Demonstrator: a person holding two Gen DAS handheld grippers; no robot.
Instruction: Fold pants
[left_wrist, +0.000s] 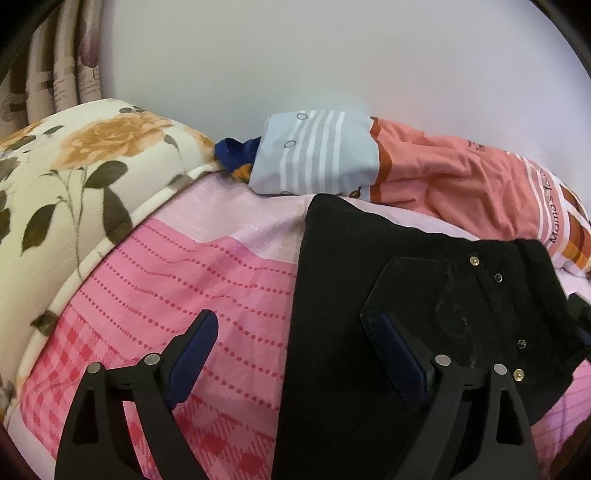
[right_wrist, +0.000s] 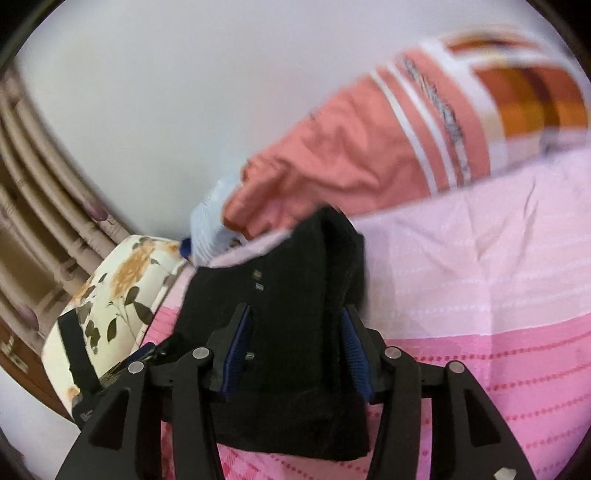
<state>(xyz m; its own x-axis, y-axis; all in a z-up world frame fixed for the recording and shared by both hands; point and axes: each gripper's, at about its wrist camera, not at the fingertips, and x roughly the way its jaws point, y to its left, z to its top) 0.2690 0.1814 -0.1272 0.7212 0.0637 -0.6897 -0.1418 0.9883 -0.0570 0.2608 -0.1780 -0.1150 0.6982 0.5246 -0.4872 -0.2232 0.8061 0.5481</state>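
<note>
Folded pants lie on the bedsheet, pillow at left, crumpled bedding behind.

The right wrist view is motion-blurred throughout. Lettering on the salmon cloth cannot be read there.

In the left wrist view that lettering is cut by the frame's right edge; only part of a word is legible.

The pants run out of the bottom edge of the left wrist view, so their full extent is not visible. The right finger of the left gripper covers part of the back pocket.

In the right wrist view the right gripper straddles the pants; pad contact cannot be determined.

A blue item is mostly hidden behind the striped cloth; its identity cannot be determined.
</note>
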